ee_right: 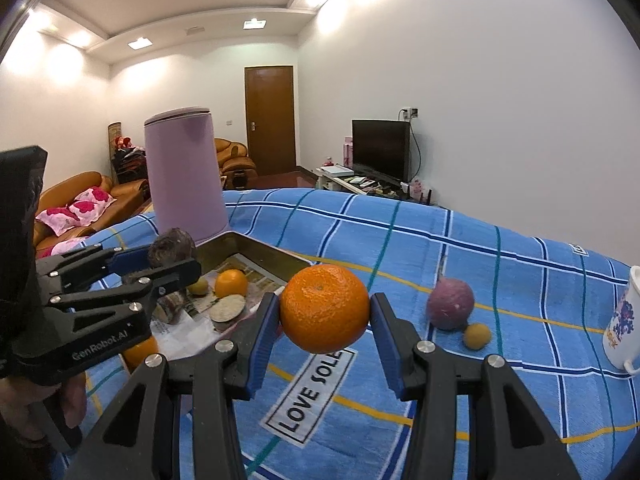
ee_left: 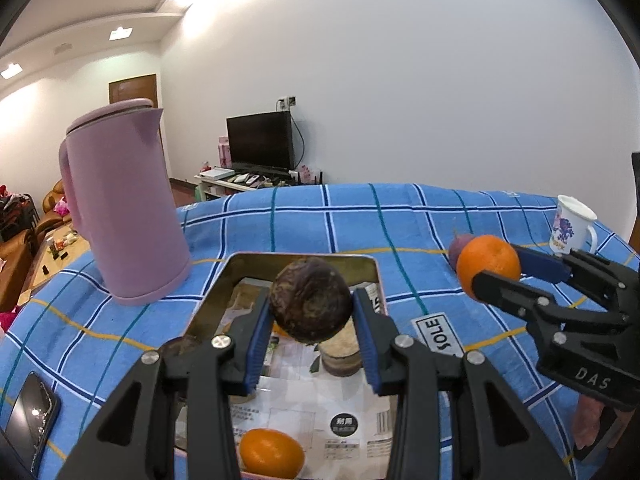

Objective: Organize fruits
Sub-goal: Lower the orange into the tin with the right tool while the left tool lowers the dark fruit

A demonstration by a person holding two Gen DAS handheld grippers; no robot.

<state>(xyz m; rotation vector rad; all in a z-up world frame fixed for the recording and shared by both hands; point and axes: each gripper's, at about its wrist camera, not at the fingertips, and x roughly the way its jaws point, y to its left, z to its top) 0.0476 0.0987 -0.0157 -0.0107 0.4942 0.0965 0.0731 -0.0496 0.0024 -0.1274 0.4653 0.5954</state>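
While the left gripper [ee_left: 312, 312] pinches a dark wrinkled fruit [ee_left: 311, 300] above the tin tray [ee_left: 224, 276], the right gripper [ee_right: 324, 314] (held level) pinches an orange [ee_right: 324, 308] over the tablecloth [ee_right: 500, 380].

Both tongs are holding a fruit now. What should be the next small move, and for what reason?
Probably open the left tongs to drop the dark wrinkled fruit: it hangs directly above the metal tray, where an orange already lies. The right tongs grip another orange over the blue cloth, outside the tray, so that one can follow afterwards.
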